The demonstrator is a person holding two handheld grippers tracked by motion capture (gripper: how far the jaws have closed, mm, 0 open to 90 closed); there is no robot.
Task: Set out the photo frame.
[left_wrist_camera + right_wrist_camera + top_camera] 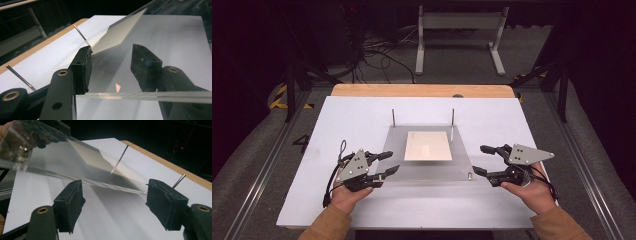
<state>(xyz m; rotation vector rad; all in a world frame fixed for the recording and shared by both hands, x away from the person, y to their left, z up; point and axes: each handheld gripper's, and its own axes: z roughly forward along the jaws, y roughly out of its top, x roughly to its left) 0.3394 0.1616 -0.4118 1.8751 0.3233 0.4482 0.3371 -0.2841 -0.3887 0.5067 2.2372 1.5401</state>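
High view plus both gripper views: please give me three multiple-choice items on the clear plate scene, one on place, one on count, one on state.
1. Where does the pale card lie?
A. On the clear plate
B. On the floor
C. On the wooden edge strip

2. How many thin metal pins stand at the plate's far edge?
A. One
B. Two
C. Four

3. How does the right hand-held gripper stand?
A. Shut on the card
B. Shut on a pin
C. Open, beside the plate's near right corner

Answers:
1. A, since the high view shows the card in the middle of the plate's outline.
2. B, as the high view shows one pin at each far corner.
3. C, because the right gripper view shows its pads wide apart, with nothing pressed between them.
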